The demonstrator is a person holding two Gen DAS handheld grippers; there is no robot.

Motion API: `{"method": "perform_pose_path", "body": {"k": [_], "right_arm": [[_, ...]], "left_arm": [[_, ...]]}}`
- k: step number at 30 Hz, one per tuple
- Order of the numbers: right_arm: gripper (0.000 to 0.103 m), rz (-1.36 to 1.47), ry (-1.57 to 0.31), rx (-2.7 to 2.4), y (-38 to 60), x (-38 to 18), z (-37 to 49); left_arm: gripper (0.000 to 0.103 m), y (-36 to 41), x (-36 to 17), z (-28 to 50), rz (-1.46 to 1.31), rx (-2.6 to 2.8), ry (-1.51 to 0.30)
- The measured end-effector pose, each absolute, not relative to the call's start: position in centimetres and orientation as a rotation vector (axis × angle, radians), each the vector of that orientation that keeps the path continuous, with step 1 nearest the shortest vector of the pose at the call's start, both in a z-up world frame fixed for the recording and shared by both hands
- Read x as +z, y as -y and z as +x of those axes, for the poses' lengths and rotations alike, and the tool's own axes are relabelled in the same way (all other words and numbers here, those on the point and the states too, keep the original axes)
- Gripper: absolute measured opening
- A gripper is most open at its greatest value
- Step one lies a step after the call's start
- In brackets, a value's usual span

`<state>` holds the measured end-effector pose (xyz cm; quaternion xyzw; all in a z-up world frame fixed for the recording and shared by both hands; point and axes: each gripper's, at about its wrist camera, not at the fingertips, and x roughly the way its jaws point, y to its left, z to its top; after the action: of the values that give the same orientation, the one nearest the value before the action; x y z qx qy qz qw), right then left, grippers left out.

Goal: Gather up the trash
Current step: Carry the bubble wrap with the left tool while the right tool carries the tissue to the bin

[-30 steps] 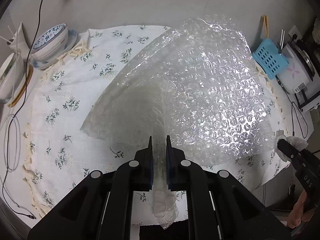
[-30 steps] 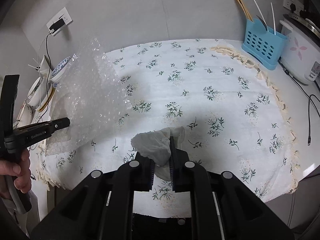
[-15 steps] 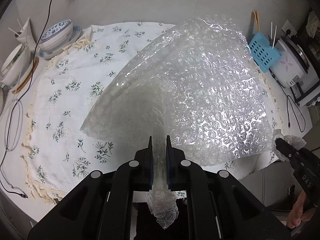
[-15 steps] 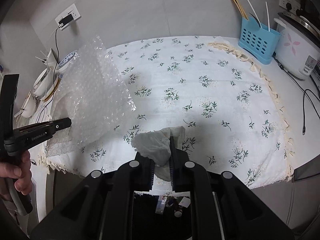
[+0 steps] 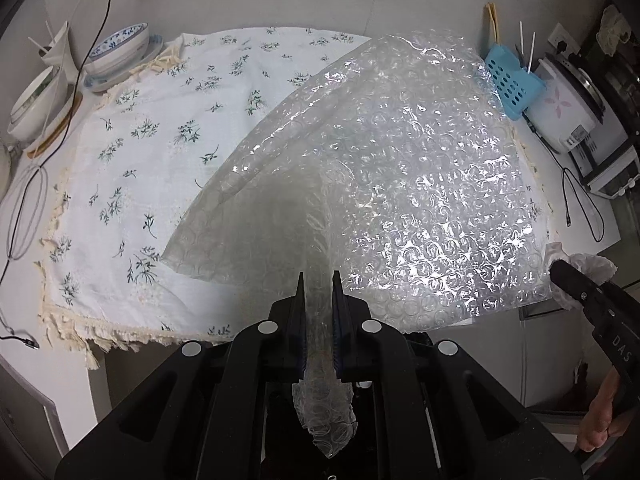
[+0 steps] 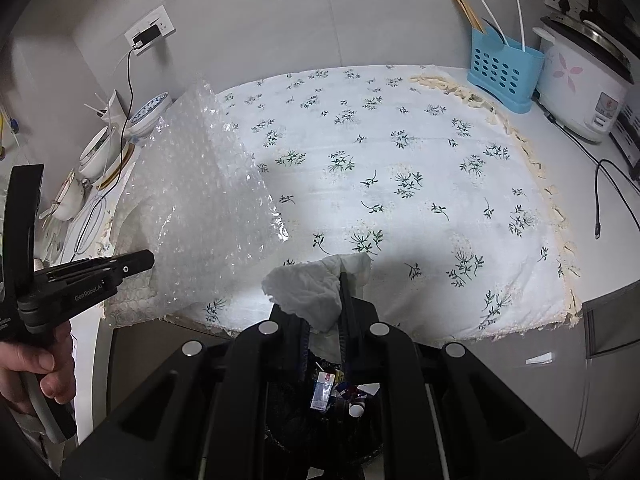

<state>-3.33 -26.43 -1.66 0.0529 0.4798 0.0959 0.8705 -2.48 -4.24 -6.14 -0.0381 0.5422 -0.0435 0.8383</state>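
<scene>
My left gripper [image 5: 318, 280] is shut on a big clear sheet of bubble wrap [image 5: 384, 184], which fans up over the floral tablecloth [image 5: 168, 128]. The same bubble wrap [image 6: 200, 200] and left gripper [image 6: 148, 262] show at the left of the right wrist view. My right gripper [image 6: 326, 284] is shut on a crumpled white tissue [image 6: 308, 292]; that tissue [image 5: 592, 268] also peeks out at the right edge of the left wrist view. Below the right gripper, past the table's front edge, a dark bin with several bits of trash [image 6: 332, 392] is visible.
Stacked bowls [image 5: 116, 56] and cables sit at the table's left. A blue cutlery holder [image 6: 502, 68] and a white rice cooker [image 6: 584, 76] stand at the right. A wall socket with a charger [image 6: 148, 34] is behind. A hand [image 6: 36, 364] grips the left tool.
Both grippers have drawn back toward the table's front edge with their loads. The table edge and the bin beneath have come into the right wrist view.
</scene>
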Motion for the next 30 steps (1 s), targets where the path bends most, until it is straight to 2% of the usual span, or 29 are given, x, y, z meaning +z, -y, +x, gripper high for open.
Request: {"method": "perform_pose_path", "body": {"k": [17, 30], "right_arm": [[0.011, 0.099, -1.008, 0.217, 27.4, -2.7, -8.1], [0.011, 0.076, -1.039, 0.234, 28.0, -5.5, -11.1]], "left_arm": [[0.008, 6.5, -8.1, -9.1, -0.098, -0.085, -1.168], [0.008, 7.1, -11.6, -13.4, -0.110, -0.064, -1.219]]}}
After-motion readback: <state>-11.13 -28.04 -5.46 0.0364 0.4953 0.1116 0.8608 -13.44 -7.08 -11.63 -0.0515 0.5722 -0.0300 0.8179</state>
